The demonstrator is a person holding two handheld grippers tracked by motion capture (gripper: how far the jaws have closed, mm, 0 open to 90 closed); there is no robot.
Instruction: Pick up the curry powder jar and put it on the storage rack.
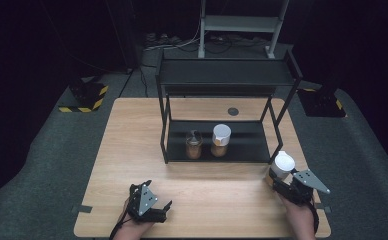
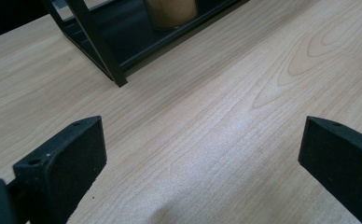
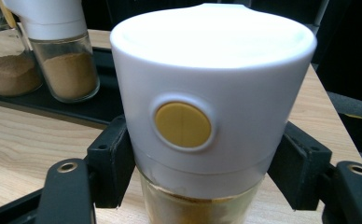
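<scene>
Near the table's right front edge, the right gripper [image 1: 281, 181] squeezes a white-capped jar [image 1: 283, 165], upright, with the rack [image 1: 224, 155] up and to its left. Left gripper [image 2: 202, 154]: jaws wide apart over bare wood. Right gripper view: both pads press the jar's cap [image 3: 207, 93].

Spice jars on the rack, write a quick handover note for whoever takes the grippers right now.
Right gripper: shut on a white-capped spice jar, at the table's right edge, just outside the black rack.
Left gripper: open, nothing between its jaws, low over the near left of the table.
Done: two jars stand on the rack's lower shelf.
Left, probably: set the held jar beside them.
</scene>
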